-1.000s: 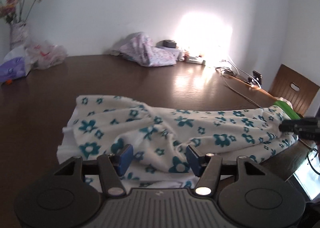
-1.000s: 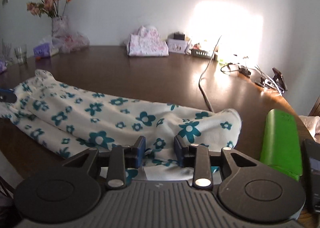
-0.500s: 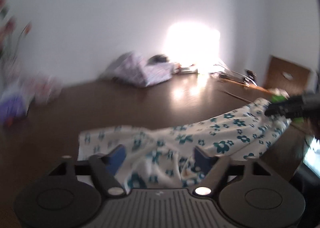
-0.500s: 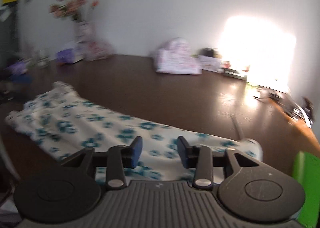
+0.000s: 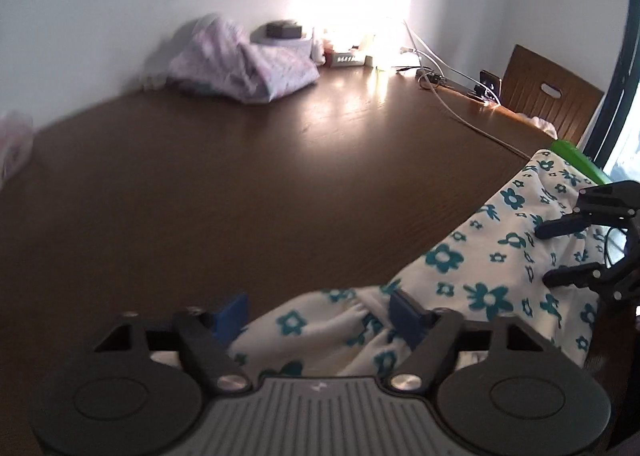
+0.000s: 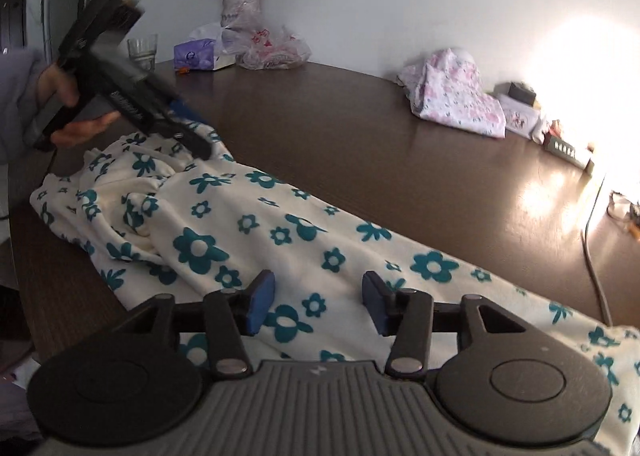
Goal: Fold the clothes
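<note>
The white garment with teal flowers (image 6: 304,240) lies stretched long along the near edge of the brown bench (image 6: 360,144), bunched in loose folds at the end under the left claw (image 6: 188,124) and flatter toward the other end.

The left claw (image 5: 316,316) stands wide open, with cloth gathered between and below its blue pads (image 5: 230,314). From the right wrist view its tips seem to rest on the bunched end, though the blur there makes it hard to say whether they press the fabric.

The right claw (image 6: 316,296) is also open, jaws well apart, hovering over the garment's middle stretch and gripping nothing.

My reading is that both claws are set to take hold of the garment for a fold. To do that well:

- Close each claw on a single edge or corner of the garment, not on a heaped wad, so the layers do not drag along.
- Smooth the bunched end first, or the fold will trap creases.
- Lift both grips together and evenly, keeping the cloth taut between them.
- Keep the fold away from the green object (image 5: 576,160) at the garment's far end, and from the cable (image 6: 592,252) that runs close beside that end.
</note>
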The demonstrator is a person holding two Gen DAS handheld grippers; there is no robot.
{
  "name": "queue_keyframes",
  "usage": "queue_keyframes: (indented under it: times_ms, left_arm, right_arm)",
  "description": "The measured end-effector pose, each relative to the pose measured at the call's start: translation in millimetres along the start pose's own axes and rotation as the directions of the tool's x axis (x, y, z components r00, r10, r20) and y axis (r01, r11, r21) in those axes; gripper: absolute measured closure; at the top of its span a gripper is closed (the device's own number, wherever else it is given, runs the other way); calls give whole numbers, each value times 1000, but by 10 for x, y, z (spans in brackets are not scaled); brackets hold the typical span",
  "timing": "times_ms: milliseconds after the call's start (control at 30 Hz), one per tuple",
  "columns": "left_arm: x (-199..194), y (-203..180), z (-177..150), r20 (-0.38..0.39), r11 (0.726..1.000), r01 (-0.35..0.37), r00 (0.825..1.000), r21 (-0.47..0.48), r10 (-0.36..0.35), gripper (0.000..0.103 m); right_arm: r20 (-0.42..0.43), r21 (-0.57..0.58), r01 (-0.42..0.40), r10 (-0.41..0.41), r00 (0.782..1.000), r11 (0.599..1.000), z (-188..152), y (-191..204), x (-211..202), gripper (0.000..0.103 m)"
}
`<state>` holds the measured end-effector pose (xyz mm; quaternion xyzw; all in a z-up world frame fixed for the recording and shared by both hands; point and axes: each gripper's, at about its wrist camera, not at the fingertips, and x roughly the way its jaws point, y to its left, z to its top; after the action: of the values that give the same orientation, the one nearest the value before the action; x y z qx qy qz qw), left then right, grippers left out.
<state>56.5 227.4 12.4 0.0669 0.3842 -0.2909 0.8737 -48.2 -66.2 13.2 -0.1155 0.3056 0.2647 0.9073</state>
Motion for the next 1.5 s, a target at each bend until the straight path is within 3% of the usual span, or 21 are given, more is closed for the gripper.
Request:
queue_keyframes:
  times_ms: [67, 133, 233, 367, 533, 567, 600, 667, 700, 733, 833, 900, 1000, 1067, 1100, 1133, 1267, 1333, 1400, 1433, 1500]
  left_arm:
    - [-106, 59, -137, 13, 999, 29, 1000, -33, -29, 60]
    - [-226, 99, -262, 18, 997, 18, 1000, -76, -17, 87]
    - [-425, 109, -494, 44, 992, -10, 999, -127, 15, 93]
    - [-681, 233, -720, 65, 972, -77, 993, -220, 94, 93]
    - [-960, 336, -892, 54, 913, -214, 967, -347, 248, 93]
    - [-1027, 258, -867, 85, 916, -215, 963, -339, 257, 92]
    - [-1094, 181, -842, 115, 918, -216, 957, -331, 267, 90]
    - [-1224, 20, -788, 176, 924, -218, 943, -315, 283, 71]
    - [-1223, -129, -720, 201, 934, -211, 940, -287, 274, 58]
    - [-1219, -279, -651, 225, 945, -204, 938, -255, 263, 54]
    - [-998, -827, -386, 233, 992, -122, 965, -21, 124, 45]
    - [-768, -1101, -243, 192, 991, -72, 980, 110, 50, 35]
    - [-368, -1401, -75, 94, 966, -4, 995, 257, -21, 37]
    - [-103, -1595, 34, 23, 937, 46, 998, 346, -57, 48]
    - [1, -1612, 57, -5, 934, 33, 999, 357, -33, 56]
    - [101, -1627, 77, -31, 930, 20, 999, 367, -9, 57]
    - [194, -1500, 75, -38, 947, -41, 998, 318, 56, 57]
    - [242, -1401, 78, -17, 973, -100, 994, 209, 106, 55]
    - [303, -1342, 122, -17, 985, -155, 987, 79, 157, 55]
    - [291, -1350, 166, -21, 984, -171, 985, 41, 172, 55]
    - [175, -1360, 286, -15, 985, -169, 985, 43, 170, 55]
  right_arm:
    - [6, 25, -6, 6, 1000, 1000, -32, -35, -6, 53]
    - [14, 27, -1, 1, 1000, 1000, -50, -28, -6, 53]
    - [17, 37, -3, 2, 1000, 999, -59, -52, -2, 53]
    - [23, 41, 6, -7, 1000, 999, -79, -38, -10, 53]
    - [46, 35, 30, -32, 998, 999, -57, -69, -104, 53]
    - [77, 44, 36, -40, 996, 998, -64, -117, -231, 54]
    - [113, 59, 36, -43, 993, 998, -79, -178, -386, 53]
    - [158, 110, 38, -55, 986, 993, -134, -358, -702, 53]
    - [154, 142, 52, -74, 985, 989, -178, -457, -840, 54]
    - [132, 169, 82, -105, 986, 982, -231, -523, -899, 54]
    - [43, 233, 186, -201, 979, 955, -395, -656, -949, 54]
    - [-20, 270, 256, -260, 965, 928, -505, -744, -982, 59]
    - [-84, 297, 309, -298, 951, 903, -567, -853, -825, 80]
    - [-85, 293, 331, -321, 943, 897, -471, -927, -588, 81]
    - [-84, 284, 339, -329, 941, 897, -387, -975, -454, 82]
    - [-85, 271, 343, -333, 939, 899, -284, -1029, -308, 82]
    - [-98, 292, 290, -273, 957, 911, 290, -1348, 403, 83]
    - [-101, 314, 262, -242, 965, 913, 586, -1473, 761, 82]
    - [-78, 353, 234, -221, 972, 906, 779, -1495, 814, 80]
    - [-44, 367, 210, -209, 977, 906, 829, -1462, 726, 78]
    - [-26, 377, 217, -224, 974, 900, 773, -1413, 594, 56]
